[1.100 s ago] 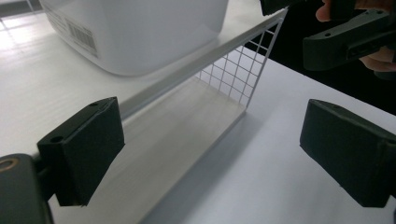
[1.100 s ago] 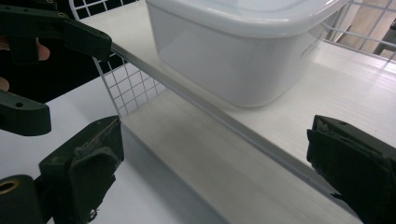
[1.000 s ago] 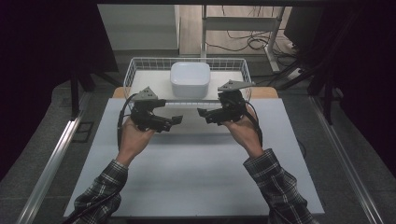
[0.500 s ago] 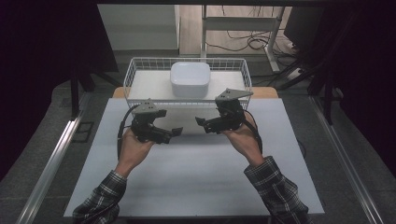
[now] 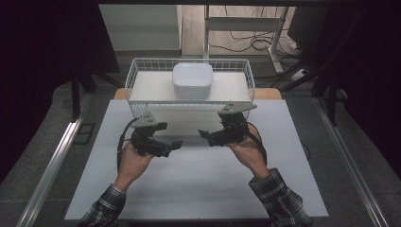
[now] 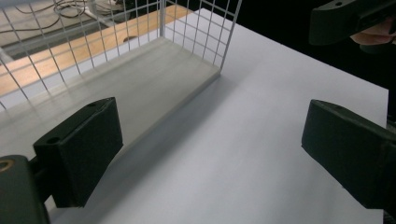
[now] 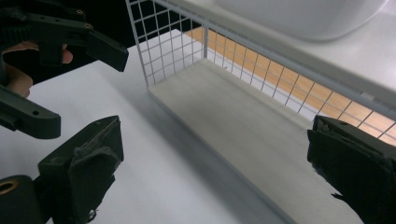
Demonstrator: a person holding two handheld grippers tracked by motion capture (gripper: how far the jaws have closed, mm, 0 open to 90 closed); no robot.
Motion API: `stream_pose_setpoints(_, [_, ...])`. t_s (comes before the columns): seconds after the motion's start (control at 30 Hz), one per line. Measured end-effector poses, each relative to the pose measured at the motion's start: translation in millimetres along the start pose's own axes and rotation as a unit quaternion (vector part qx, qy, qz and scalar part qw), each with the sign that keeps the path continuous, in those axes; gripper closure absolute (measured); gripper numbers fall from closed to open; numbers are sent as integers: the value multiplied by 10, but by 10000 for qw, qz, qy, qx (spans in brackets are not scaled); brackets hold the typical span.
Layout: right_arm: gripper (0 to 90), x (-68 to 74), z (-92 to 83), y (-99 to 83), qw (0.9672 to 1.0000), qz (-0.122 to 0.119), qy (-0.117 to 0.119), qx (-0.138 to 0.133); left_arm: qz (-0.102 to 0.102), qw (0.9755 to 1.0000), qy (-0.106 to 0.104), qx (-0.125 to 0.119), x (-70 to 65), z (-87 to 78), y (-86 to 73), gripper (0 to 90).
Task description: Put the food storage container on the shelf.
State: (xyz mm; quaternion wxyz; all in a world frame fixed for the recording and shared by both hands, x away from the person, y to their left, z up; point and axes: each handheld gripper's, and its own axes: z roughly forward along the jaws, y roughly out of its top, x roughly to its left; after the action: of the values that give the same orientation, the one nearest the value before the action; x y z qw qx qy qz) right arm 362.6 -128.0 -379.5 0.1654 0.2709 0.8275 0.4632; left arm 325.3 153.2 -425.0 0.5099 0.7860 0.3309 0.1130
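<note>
A white wire basket [image 5: 142,80] stands at the back middle of the table, and a white rounded dish [image 5: 192,79] rests in it. In front of the basket, over the white table sheet [image 5: 198,184], two hands hold the grippers with their jaws pointed at each other. My left gripper [image 5: 169,137] is open with nothing between its jaws, as the left gripper view [image 6: 212,149] confirms. My right gripper [image 5: 208,128] is open and empty too, and in the right gripper view [image 7: 219,158] it faces the basket [image 7: 173,46] and the dish [image 7: 299,14].
The basket's corner [image 6: 219,42] stands close ahead of the left gripper. A wooden tabletop strip [image 5: 267,93] shows behind the sheet. Metal rails [image 5: 56,156] run along both sides of the table. Cables and a frame lie on the floor beyond.
Both hands have drawn back from the basket toward the table's near side, the left one farther. Both grippers stay open and empty.
</note>
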Motion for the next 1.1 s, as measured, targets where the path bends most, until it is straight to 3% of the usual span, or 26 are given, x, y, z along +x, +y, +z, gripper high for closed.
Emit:
stream_pose_setpoints(0.43, [0, 40, -12, -350, 9999, 23, 0, 111, -102, 9998, 26, 153, -25, 37, -353, 48])
stream_pose_setpoints(0.53, [0, 48, -57, -460, 9998, -80, -58, 183, -114, 9997, 39, 189, -41, 5, -436, 47])
stream_pose_setpoints(0.9, [0, 77, -171, -691, 9996, 55, -47, 266, -39, 9994, 152, 310, -130, -112, -598, 46])
stream_pose_setpoints(1.1, [0, 74, -283, -888, 9992, 130, -142, 362, -166, 9989, 238, 377, -149, -234, -782, 45])
